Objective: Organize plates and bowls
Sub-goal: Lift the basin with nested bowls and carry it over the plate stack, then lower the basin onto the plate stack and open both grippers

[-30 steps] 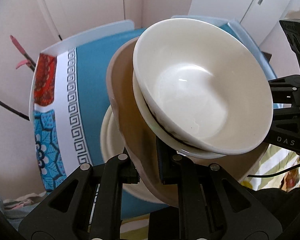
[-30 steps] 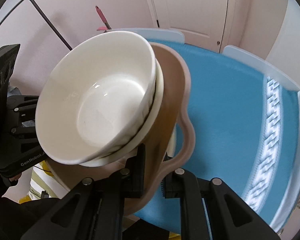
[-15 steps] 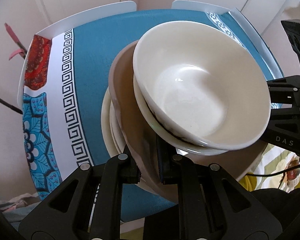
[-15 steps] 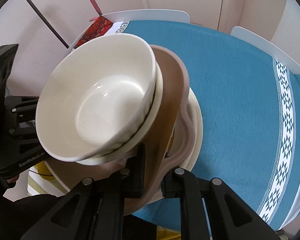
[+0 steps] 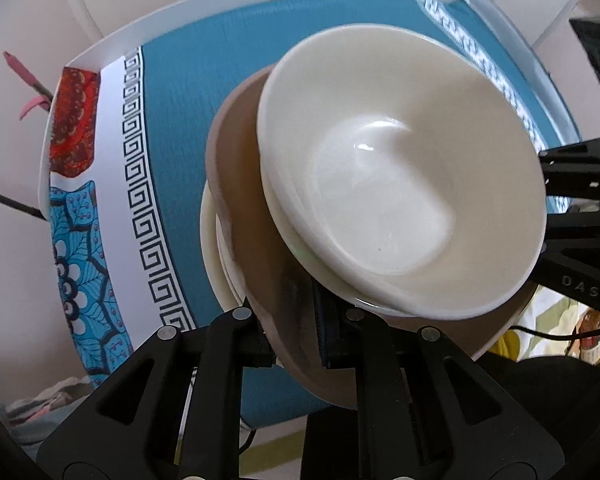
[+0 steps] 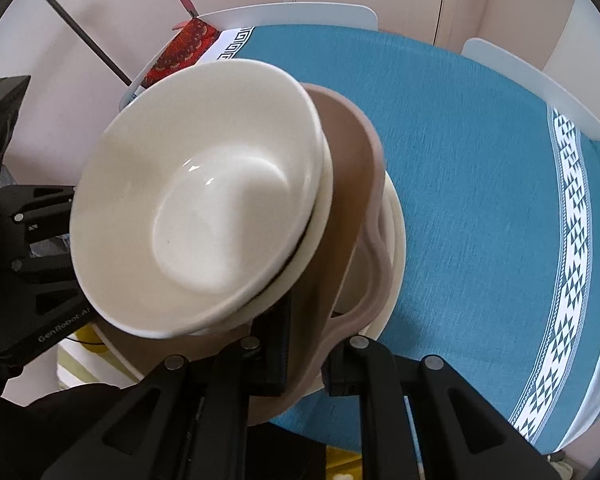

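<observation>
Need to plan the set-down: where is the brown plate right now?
The brown plate is clamped at opposite rims by the left gripper and right gripper, carrying the white bowls, just above cream plates on the blue tablecloth.

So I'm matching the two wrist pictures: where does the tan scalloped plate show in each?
Left wrist: tan scalloped plate left of centre, rim clamped at the bottom.
Right wrist: tan scalloped plate right of centre, rim clamped at the bottom.
Shared landmark: white bowl stacked on it.

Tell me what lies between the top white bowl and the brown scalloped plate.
A second white bowl is nested under the top white bowl, resting on the brown scalloped plate; the right wrist view shows it best.
</observation>
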Action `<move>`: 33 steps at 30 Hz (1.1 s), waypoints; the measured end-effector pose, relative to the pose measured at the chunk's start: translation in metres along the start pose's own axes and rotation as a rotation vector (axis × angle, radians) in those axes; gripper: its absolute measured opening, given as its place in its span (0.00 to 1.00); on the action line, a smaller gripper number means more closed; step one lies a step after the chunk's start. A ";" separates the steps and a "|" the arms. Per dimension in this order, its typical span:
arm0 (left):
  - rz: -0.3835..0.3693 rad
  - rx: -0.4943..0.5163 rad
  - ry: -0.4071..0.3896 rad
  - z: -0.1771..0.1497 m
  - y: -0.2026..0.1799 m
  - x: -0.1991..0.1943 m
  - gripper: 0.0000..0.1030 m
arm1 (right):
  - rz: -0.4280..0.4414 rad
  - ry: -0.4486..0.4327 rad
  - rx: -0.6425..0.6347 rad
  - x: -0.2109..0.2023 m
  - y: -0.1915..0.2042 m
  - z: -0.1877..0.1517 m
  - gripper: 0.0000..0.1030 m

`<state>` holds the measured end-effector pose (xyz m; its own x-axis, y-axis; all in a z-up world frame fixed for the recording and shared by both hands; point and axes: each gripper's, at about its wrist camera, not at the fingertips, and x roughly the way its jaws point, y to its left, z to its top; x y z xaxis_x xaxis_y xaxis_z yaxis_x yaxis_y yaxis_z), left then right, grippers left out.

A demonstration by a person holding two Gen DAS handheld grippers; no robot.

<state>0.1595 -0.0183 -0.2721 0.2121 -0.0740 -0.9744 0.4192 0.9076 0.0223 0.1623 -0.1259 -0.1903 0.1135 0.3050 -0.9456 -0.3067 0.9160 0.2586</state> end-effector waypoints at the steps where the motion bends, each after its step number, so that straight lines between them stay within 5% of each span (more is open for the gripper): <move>1: 0.008 0.008 0.020 0.002 -0.001 0.001 0.11 | 0.004 0.014 0.000 0.000 0.000 0.002 0.11; 10: -0.028 0.003 0.147 0.008 -0.004 0.004 0.11 | -0.011 0.096 0.006 0.002 0.002 0.014 0.15; 21: -0.059 0.020 0.185 0.008 0.000 0.005 0.15 | -0.014 0.129 -0.011 0.005 -0.001 0.021 0.15; 24: -0.077 0.036 0.194 0.009 -0.003 0.005 0.23 | -0.016 0.137 -0.021 0.007 0.001 0.023 0.15; 28: -0.150 0.050 0.204 0.011 -0.010 0.005 0.58 | -0.010 0.142 -0.028 0.008 0.002 0.025 0.17; 33: -0.190 0.034 0.208 0.013 -0.008 0.003 0.66 | 0.000 0.148 -0.052 0.005 0.004 0.022 0.21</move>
<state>0.1685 -0.0308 -0.2727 -0.0574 -0.1518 -0.9867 0.4645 0.8708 -0.1610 0.1825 -0.1145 -0.1898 -0.0255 0.2597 -0.9654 -0.3557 0.9001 0.2515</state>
